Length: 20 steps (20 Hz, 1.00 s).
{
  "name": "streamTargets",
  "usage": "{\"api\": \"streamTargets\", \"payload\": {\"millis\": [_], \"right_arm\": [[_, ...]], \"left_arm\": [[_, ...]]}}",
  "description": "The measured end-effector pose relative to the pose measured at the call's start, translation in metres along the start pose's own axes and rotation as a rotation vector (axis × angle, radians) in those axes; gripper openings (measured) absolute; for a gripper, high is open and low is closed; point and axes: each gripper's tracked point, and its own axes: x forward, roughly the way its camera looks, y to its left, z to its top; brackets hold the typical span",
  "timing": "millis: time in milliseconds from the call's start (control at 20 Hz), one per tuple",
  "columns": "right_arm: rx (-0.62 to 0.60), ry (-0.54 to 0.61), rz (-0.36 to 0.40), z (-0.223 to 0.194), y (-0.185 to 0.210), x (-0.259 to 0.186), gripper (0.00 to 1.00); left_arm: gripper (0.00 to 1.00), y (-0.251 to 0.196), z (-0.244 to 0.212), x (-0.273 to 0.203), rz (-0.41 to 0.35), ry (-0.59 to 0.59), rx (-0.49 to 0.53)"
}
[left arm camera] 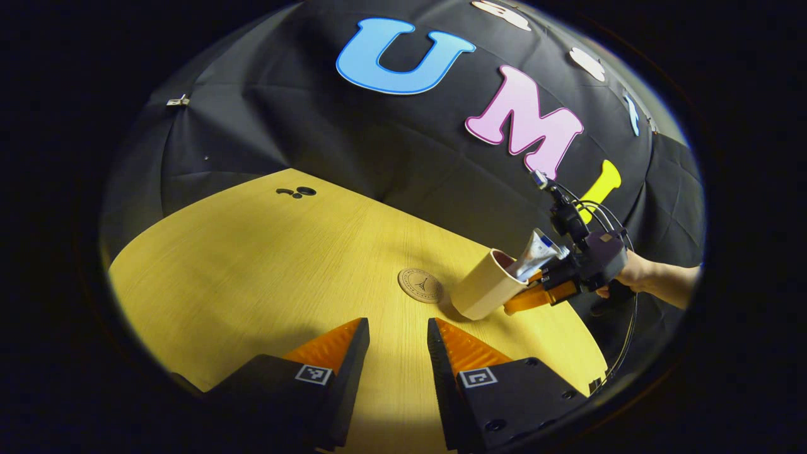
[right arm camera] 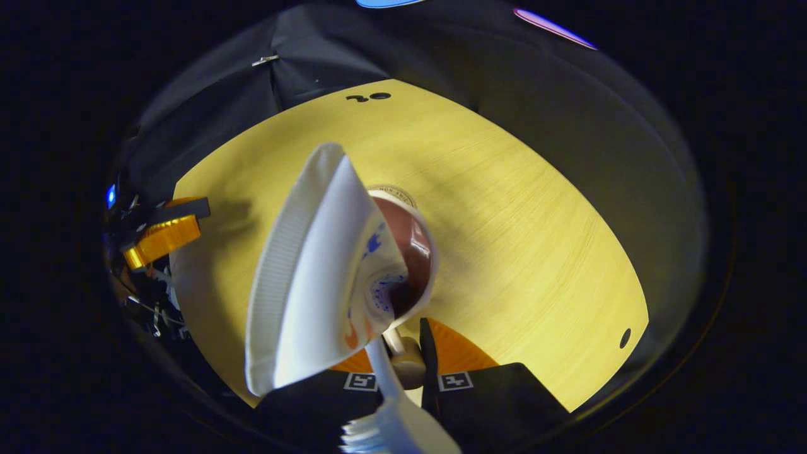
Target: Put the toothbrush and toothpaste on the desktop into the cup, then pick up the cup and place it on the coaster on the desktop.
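A beige cup (left arm camera: 485, 287) hangs tilted just above the table, right of the round coaster (left arm camera: 420, 285). My right gripper (left arm camera: 536, 296) is shut on the cup's handle. A white toothpaste tube (left arm camera: 536, 252) sticks out of the cup. In the right gripper view the cup (right arm camera: 430, 252) shows its dark inside, holding the toothpaste (right arm camera: 315, 271) and the white toothbrush (right arm camera: 391, 416). The handle sits between the fingers of the right gripper (right arm camera: 406, 360), and the coaster (right arm camera: 394, 191) peeks out beyond the cup's rim. My left gripper (left arm camera: 397, 340) is open and empty above the table, short of the coaster.
The yellow wooden table (left arm camera: 252, 252) has small dark holes at its far edge (left arm camera: 297, 191) and another near its right edge (right arm camera: 624, 338). A hand (left arm camera: 637, 274) holds the right gripper. The left gripper (right arm camera: 167, 227) shows at the far left.
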Motion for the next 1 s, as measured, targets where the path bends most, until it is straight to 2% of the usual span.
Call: {"api": "streamTargets", "payload": {"millis": [250,500,1000], "right_arm": [[0.051,0.002,-0.026,0.038,-0.001,0.019,0.19],[0.077,0.035,-0.021,0.058,0.002,0.037,0.19],[0.048,0.101,-0.035,0.052,-0.001,0.033,0.18]], "left_arm": [[0.59,0.015,0.005,-0.011,0.005,-0.008,-0.013],[0.59,0.032,0.008,-0.019,0.026,-0.019,-0.044],[0.59,0.049,0.012,-0.027,0.059,-0.034,-0.087]]}}
